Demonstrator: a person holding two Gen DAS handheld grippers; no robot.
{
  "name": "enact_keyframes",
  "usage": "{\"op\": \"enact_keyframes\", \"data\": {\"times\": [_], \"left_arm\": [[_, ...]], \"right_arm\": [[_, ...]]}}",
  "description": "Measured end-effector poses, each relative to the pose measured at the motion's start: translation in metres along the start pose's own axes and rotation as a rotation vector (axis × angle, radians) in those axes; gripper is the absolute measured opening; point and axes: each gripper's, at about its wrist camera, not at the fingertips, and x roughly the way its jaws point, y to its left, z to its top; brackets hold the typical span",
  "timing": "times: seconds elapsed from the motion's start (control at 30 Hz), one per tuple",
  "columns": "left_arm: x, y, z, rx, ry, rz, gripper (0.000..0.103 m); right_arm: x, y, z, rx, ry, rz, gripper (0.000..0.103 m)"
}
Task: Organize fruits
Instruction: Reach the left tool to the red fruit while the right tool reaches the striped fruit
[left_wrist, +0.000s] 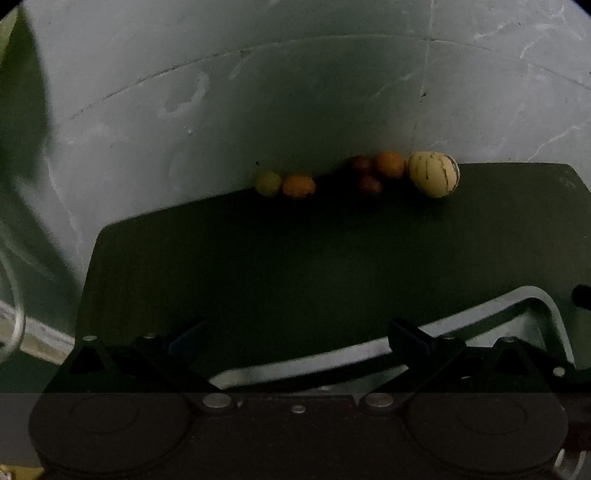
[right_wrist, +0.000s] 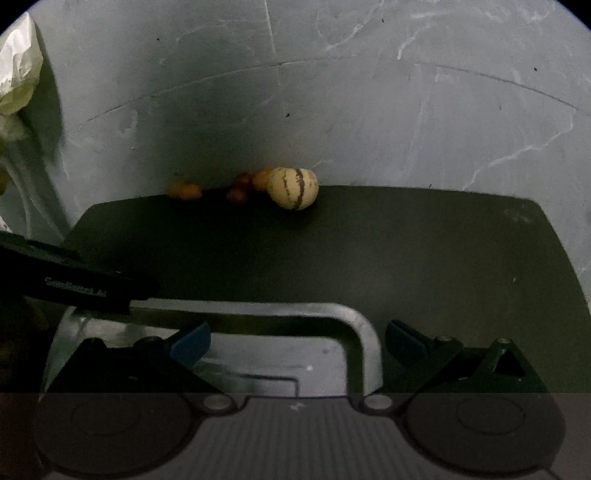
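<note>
Six fruits (left_wrist: 369, 175) sit clustered at the far edge of the dark mat (left_wrist: 295, 258), well apart from both grippers. Left gripper (left_wrist: 295, 332) and right gripper (right_wrist: 295, 338): jaws wide, empty. Recommend approaching the striped melon (right_wrist: 293, 188) squarely, closing gently; tray (right_wrist: 364, 332) lies near.

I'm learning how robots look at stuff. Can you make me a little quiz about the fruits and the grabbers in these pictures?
1. True or false: the striped cream fruit is the biggest fruit in the row along the far edge of the dark mat.
2. Pick one. The metal tray lies: A) far away behind the fruits, B) close to the grippers, C) on top of the fruits.
3. Fill the gap: the left gripper and the right gripper are both ____ and hold nothing.

Key: 1 true. 2 B. 3 open.
</note>
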Motion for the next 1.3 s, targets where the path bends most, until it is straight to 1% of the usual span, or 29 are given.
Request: {"op": "enact_keyframes", "data": {"times": [0.13,0.4,0.6,0.7,0.93,1.03,1.1,1.3], "left_arm": [[0.005,-0.001,0.008,0.022,-0.018,0.025,0.102],[0.013,-0.001,0.026,0.015,-0.060,0.067,0.102],[0.021,-0.002,0.034,0.000,-0.066,0.077,0.102],[0.024,-0.003,0.035,0.005,-0.064,0.078,0.102],[0.035,-0.006,0.035,0.035,-0.053,0.074,0.102],[0.037,-0.008,0.035,0.051,-0.061,0.064,0.102],[0.039,-0.011,0.034,0.063,-0.067,0.070,0.102],[0.045,-0.026,0.032,0.143,-0.096,0.091,0.102]], "right_arm": [[0.010,-0.008,0.007,-0.016,-0.019,-0.004,0.103],[0.029,-0.019,0.027,-0.053,-0.046,-0.003,0.103],[0.042,-0.023,0.038,-0.074,-0.058,0.007,0.103],[0.048,-0.025,0.045,-0.065,-0.057,0.020,0.103],[0.060,-0.028,0.059,-0.027,-0.071,0.039,0.103],[0.062,-0.028,0.064,-0.025,-0.079,0.049,0.103],[0.065,-0.028,0.067,-0.020,-0.079,0.060,0.103],[0.071,-0.030,0.079,-0.001,-0.087,0.105,0.103]]}}
